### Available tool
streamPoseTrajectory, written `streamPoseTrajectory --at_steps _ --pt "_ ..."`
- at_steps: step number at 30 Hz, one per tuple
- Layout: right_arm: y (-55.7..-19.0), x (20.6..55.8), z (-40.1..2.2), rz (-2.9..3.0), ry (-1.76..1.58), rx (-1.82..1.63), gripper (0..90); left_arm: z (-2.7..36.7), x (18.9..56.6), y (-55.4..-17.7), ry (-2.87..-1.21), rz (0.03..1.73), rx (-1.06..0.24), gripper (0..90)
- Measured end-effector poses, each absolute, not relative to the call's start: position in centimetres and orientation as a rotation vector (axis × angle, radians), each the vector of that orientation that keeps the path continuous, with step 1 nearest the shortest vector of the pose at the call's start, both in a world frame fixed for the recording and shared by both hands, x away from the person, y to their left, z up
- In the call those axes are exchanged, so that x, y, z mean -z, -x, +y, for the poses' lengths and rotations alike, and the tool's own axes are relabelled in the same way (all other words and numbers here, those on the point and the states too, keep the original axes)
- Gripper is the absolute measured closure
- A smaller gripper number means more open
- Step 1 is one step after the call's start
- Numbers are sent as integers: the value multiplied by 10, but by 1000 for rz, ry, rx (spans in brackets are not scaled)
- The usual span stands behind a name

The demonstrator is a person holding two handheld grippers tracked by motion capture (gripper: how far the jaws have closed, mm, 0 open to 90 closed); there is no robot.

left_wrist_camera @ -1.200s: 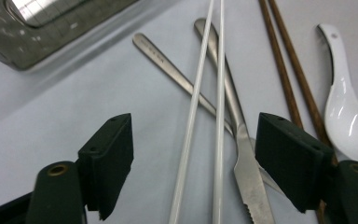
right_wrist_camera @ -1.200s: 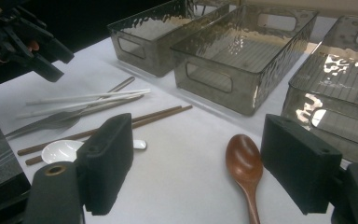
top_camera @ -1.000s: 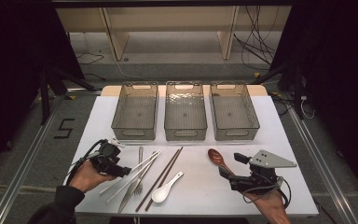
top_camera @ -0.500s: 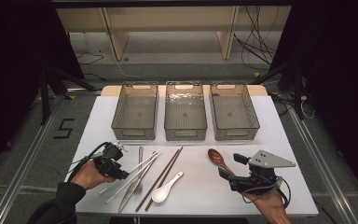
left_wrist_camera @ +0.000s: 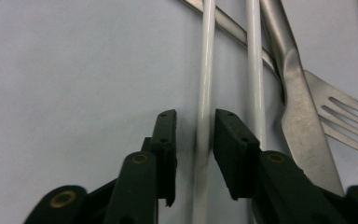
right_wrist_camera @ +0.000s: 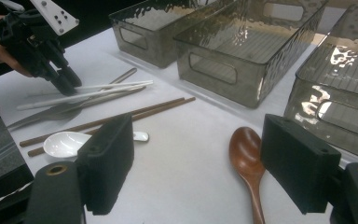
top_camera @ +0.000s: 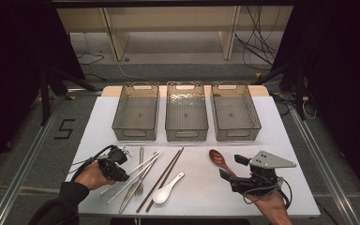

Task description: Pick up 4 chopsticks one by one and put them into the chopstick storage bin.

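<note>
**Left jaws narrowing around one white chopstick in the cutlery pile**

On the white table (top_camera: 262, 131), front left, left gripper (top_camera: 122, 165) is down on the cutlery pile, jaws astride one white chopstick (left_wrist_camera: 204, 93). Jaws have just been closing; they stand narrow with the stick between them. The right-hand pad looks to be touching it, while a thin gap shows at the other pad, so no firm clamp can be told. Stick lies flat on the table.

Clutter right beside it: second white chopstick (left_wrist_camera: 255, 70) runs parallel, just past the right-hand jaw and close against it. Steel knife (left_wrist_camera: 298, 116) lies next over, crossing a fork (left_wrist_camera: 340, 116) whose tines stick out from under the blade. A further steel handle passes under both white sticks at the far end. Outside the other jaw, bare table.

Further right in the high view: pair of brown chopsticks (top_camera: 164, 178) lying diagonally, white soup spoon (top_camera: 161, 193) touching their near end.

Right gripper (top_camera: 232, 168) sits at front right, jaws wide and holding nothing, wooden spoon (right_wrist_camera: 247, 158) on the table between and ahead of them, untouched.

Behind everything, three clear bins (top_camera: 186, 112) in a row across the table, well apart from the pile.
</note>
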State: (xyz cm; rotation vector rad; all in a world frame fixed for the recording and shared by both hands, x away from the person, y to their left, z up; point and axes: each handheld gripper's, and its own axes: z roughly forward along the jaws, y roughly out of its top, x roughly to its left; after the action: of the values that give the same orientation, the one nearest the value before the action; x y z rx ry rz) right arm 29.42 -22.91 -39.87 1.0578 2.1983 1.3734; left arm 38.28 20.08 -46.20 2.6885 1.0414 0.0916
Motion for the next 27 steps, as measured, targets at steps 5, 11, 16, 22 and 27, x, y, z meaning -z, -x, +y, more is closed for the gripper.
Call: streamPoseTrajectory --at_steps 5,11,16,22,27 --pt "-294 399 -228 2207 -1057 -1368 272 198 462 -381 -2719 982 -106 820" --pt "-295 399 -228 2213 -1053 -1364 273 197 461 -380 -2732 935 -113 838" --pt "-294 399 -228 2212 -1053 -1366 275 198 455 -379 -2716 920 -135 842" --pt "-294 399 -229 2212 -1050 -1367 276 203 445 -380 -2675 947 -179 843" --pt "-294 399 -228 2214 -1050 -1361 276 206 441 -381 -2626 977 -204 843"
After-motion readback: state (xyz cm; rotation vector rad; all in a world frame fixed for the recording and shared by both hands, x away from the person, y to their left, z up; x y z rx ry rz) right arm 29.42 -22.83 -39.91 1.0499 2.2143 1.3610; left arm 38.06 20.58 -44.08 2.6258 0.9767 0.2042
